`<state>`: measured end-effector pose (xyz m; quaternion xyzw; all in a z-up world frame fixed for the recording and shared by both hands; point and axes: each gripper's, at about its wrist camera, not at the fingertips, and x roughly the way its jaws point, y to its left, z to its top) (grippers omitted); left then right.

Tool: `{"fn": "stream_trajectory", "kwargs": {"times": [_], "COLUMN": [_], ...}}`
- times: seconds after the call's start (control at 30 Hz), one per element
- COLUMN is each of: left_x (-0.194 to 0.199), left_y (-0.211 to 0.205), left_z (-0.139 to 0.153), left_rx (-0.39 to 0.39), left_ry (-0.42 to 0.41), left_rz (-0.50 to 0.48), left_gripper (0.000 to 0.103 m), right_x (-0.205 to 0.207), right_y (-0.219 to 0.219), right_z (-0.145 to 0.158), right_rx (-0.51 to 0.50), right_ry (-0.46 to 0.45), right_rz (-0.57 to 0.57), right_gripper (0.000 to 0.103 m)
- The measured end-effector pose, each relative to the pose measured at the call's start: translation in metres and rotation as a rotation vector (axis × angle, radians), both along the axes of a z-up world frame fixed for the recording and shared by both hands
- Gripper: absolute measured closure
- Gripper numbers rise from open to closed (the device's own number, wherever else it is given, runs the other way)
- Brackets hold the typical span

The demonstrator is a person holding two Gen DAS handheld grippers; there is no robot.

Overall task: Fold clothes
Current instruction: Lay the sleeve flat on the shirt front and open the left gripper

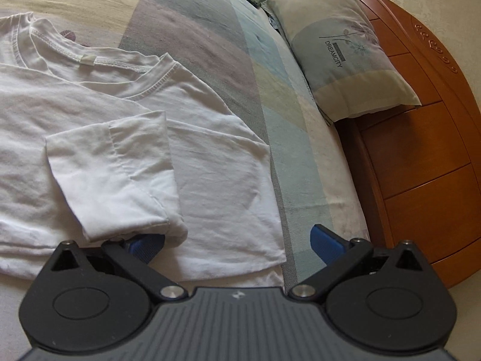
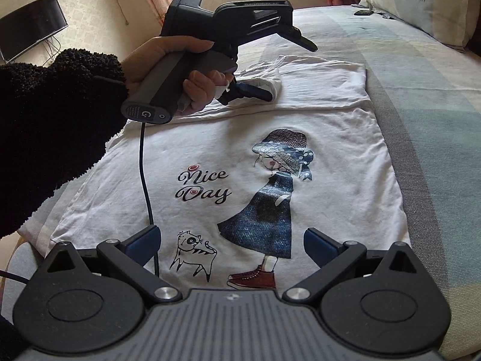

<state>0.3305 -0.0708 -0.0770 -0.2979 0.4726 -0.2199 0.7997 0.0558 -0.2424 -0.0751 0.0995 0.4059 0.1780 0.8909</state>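
Observation:
A white T-shirt (image 1: pixel 210 165) lies flat on the bed, its short sleeve (image 1: pixel 114 174) folded inward over the body. My left gripper (image 1: pixel 237 242) is open wide at the shirt's side edge. The sleeve's hem drapes over its left blue finger (image 1: pixel 147 245); the other finger stands over the bedspread. In the right wrist view the shirt (image 2: pixel 345 156) shows a "Nice Day" print, a girl and a cat. My right gripper (image 2: pixel 233 245) hovers open above the shirt's lower part, holding nothing. A hand in a black fuzzy sleeve (image 2: pixel 54 120) holds the left gripper (image 2: pixel 290 70) at the folded sleeve.
The striped pastel bedspread (image 1: pixel 195 30) runs under the shirt. A pillow (image 1: pixel 345 48) leans on the wooden headboard (image 1: pixel 421 150) to the right. A black cable (image 2: pixel 147 186) hangs from the left gripper's handle across the shirt. A dark screen (image 2: pixel 30 24) stands by the far wall.

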Motion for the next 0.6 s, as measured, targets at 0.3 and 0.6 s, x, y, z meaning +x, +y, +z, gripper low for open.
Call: {"fn": "stream_trajectory", "kwargs": {"times": [0.3, 0.6], "left_x": [0.006, 0.026], "left_y": [0.037, -0.032], "left_z": [-0.004, 0.026], "left_rx": [-0.049, -0.090], "left_ry": [-0.038, -0.134], "left_rz": [0.267, 0.016], "left_gripper": [0.001, 0.001], "right_x": [0.003, 0.003], "right_y": [-0.003, -0.002], "right_z": [-0.003, -0.006], "right_rx": [0.019, 0.000], "right_ry": [0.008, 0.022], "right_rz": [-0.021, -0.028], "right_gripper": [0.000, 0.000]}}
